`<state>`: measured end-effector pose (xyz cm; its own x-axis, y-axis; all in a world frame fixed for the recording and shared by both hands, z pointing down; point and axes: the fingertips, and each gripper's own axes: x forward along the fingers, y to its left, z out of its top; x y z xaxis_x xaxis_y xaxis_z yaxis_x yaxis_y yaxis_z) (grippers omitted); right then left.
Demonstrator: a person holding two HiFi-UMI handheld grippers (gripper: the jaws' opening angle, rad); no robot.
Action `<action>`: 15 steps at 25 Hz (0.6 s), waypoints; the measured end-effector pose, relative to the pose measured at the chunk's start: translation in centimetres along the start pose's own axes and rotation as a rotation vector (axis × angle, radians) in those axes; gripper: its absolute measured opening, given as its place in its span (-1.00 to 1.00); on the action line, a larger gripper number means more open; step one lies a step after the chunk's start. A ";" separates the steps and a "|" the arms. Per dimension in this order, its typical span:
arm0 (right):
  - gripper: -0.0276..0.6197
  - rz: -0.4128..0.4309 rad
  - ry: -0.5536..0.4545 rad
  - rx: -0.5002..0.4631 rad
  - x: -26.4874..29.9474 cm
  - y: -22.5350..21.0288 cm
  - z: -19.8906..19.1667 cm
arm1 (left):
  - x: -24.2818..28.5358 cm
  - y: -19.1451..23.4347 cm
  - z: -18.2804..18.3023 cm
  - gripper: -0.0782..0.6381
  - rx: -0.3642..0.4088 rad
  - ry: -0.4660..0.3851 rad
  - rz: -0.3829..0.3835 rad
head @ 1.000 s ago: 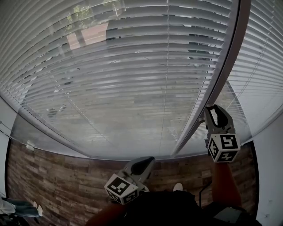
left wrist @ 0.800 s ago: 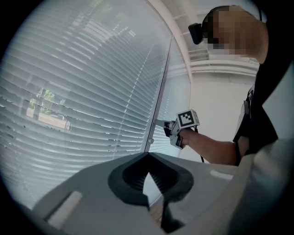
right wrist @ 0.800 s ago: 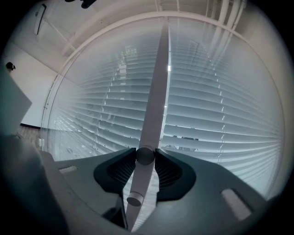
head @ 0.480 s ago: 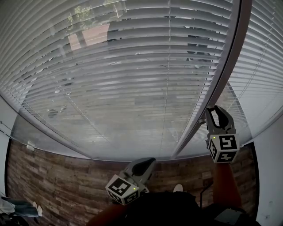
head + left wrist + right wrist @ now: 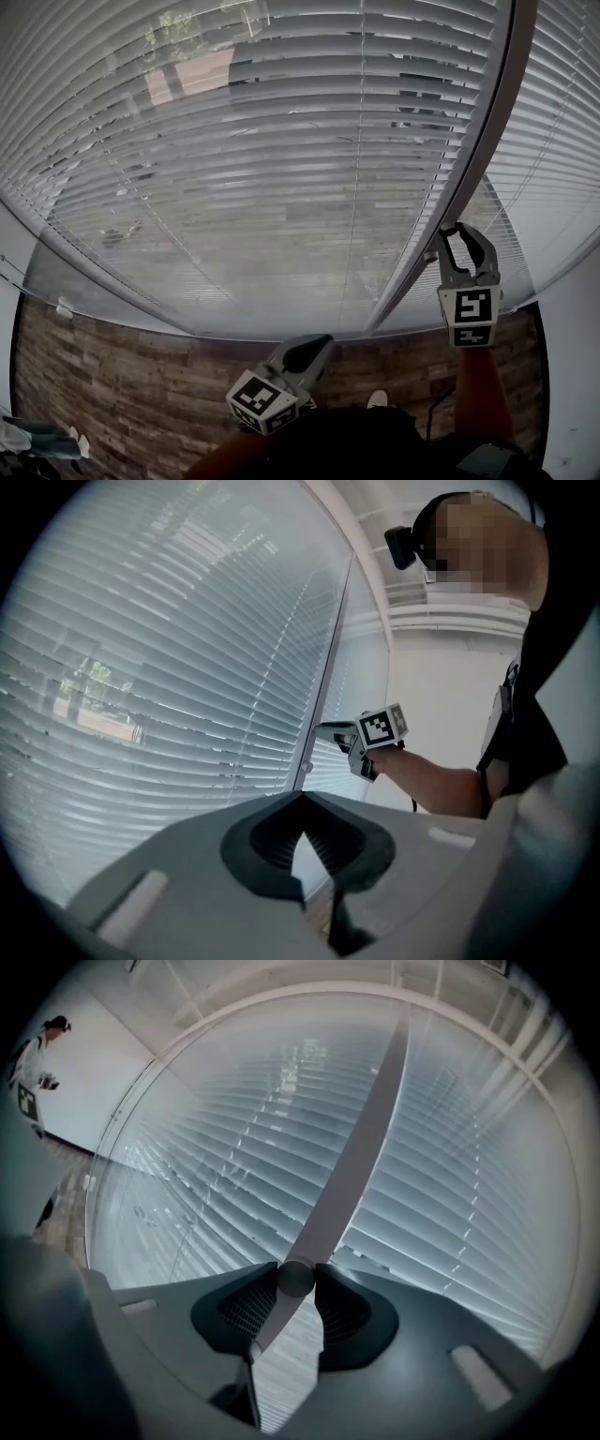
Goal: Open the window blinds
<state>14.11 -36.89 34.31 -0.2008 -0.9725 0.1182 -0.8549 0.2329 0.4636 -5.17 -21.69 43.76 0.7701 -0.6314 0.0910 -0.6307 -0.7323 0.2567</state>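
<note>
Right gripper view: the right claw (image 5: 296,1283) pinches a small round knob (image 5: 296,1277) that sits on the grey frame post (image 5: 361,1138) between two panels of window blinds (image 5: 234,1166). Both pads touch the knob's sides, and the jaws have just been closing on it.

In the head view the right claw (image 5: 459,232) reaches level to that post (image 5: 469,159), low on the window and at the right of the picture. The blinds (image 5: 281,141) hang fully lowered and fill the window. Their slats are tilted only partly, so a tree and a reddish building show faintly between them.

The left claw (image 5: 317,343) hangs lower, near the person's body, over the wood-patterned floor (image 5: 122,375) and well apart from the blinds. In the left gripper view its tips (image 5: 300,797) are pressed together with nothing between them, and the right claw (image 5: 330,731) shows beyond at the post.
</note>
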 end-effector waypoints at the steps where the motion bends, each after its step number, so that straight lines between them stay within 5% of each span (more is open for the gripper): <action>1: -0.46 -0.006 0.005 -0.035 0.0 0.0 0.0 | 0.0 0.0 -0.1 -0.78 -0.002 0.002 0.000; 9: -0.46 -0.071 0.071 -0.336 0.0 0.4 -0.4 | -0.1 -0.1 -0.1 -0.78 -0.001 0.001 0.002; 15: -0.46 -0.096 0.098 -0.449 0.2 0.5 -0.6 | -0.1 -0.1 0.3 -0.78 0.005 -0.002 0.006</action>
<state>13.97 -36.94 35.06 -0.0665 -0.9895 0.1283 -0.5716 0.1432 0.8079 -5.19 -21.62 43.45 0.7661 -0.6363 0.0903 -0.6358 -0.7299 0.2509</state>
